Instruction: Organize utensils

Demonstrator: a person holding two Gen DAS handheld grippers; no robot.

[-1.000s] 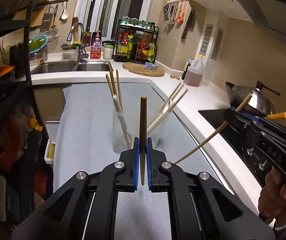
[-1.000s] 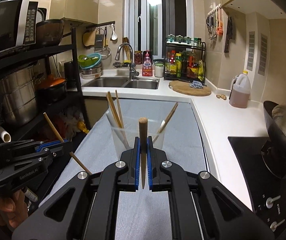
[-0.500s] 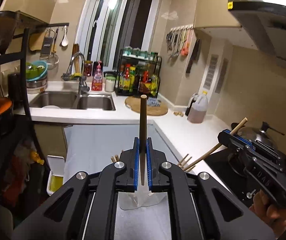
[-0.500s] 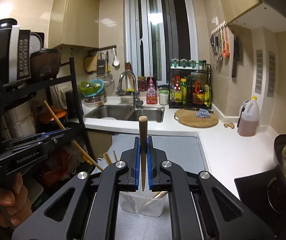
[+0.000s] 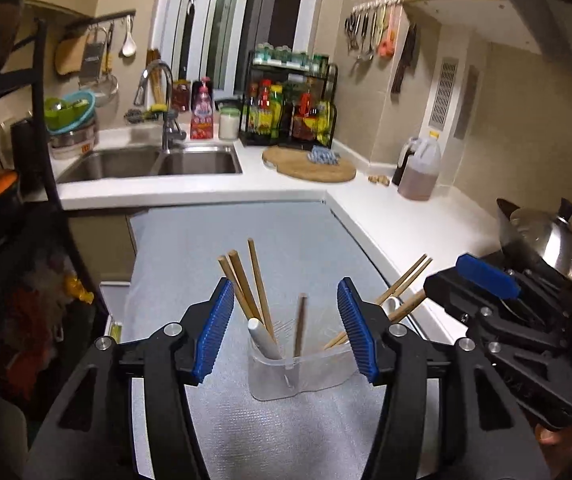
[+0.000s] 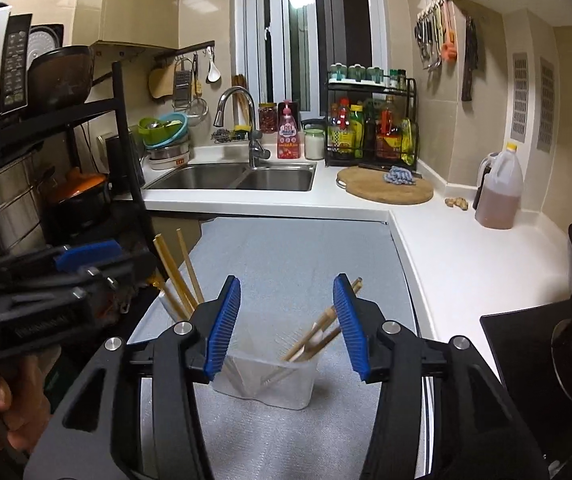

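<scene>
A clear plastic holder (image 5: 298,376) stands on the grey mat (image 5: 286,248), with several wooden chopsticks (image 5: 246,284) and a white-handled utensil (image 5: 262,340) in it. A blurred chopstick (image 5: 300,324) is in its middle. My left gripper (image 5: 284,328) is open and empty just above the holder. My right gripper (image 6: 286,324) is open and empty above the same holder (image 6: 270,380), where more chopsticks (image 6: 314,332) lean right. The right gripper also shows at the right of the left wrist view (image 5: 486,280).
A white counter (image 6: 466,264) runs along the right with an oil jug (image 6: 500,190) and a round cutting board (image 6: 386,188). A sink (image 6: 238,176) is at the back. A wok (image 5: 546,240) sits on the stove at right. A black shelf rack (image 6: 86,152) stands at left.
Both grippers came down over the holder and opened. The chopstick each one held has dropped into the holder.
</scene>
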